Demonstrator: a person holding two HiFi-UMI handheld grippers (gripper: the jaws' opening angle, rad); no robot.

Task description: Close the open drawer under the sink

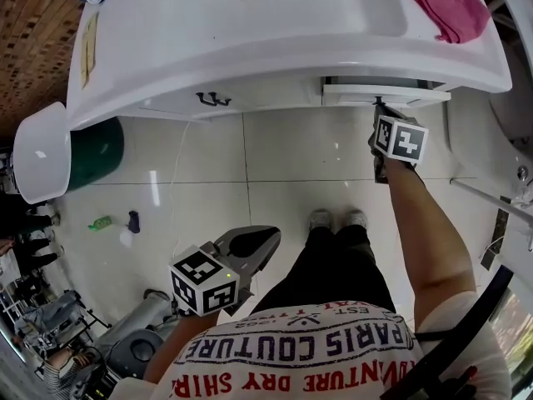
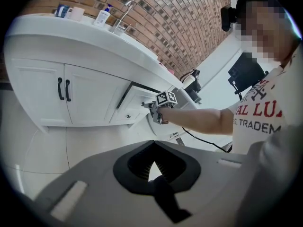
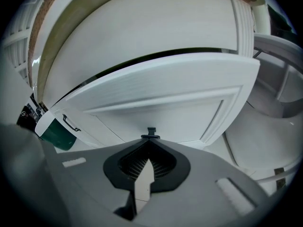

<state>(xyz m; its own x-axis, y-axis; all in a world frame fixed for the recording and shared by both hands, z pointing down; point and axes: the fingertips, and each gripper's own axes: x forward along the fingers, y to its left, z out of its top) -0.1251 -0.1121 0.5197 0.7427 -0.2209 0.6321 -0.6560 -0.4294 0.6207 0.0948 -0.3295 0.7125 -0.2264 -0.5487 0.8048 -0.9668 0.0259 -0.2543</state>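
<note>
The white drawer (image 1: pixel 387 95) under the sink counter (image 1: pixel 275 52) stands a little way out, with a dark gap above its front (image 3: pixel 161 98). My right gripper (image 1: pixel 379 107) reaches to it at arm's length. Its jaws are shut, and their tips (image 3: pixel 150 141) rest against the small black handle (image 3: pixel 151 132) in the middle of the drawer front. From the left gripper view the right gripper (image 2: pixel 150 107) shows at the drawer (image 2: pixel 137 100). My left gripper (image 1: pixel 271 244) hangs low by my left leg, shut and empty (image 2: pixel 152 143), far from the cabinet.
A pink cloth (image 1: pixel 450 7) lies on the counter's right end. Left of the drawer are two cabinet doors with black handles (image 1: pixel 213 100). A green bin (image 1: pixel 96 151) and a white bowl (image 1: pixel 40 152) stand at the left. Small items (image 1: pixel 133 221) lie on the tiled floor.
</note>
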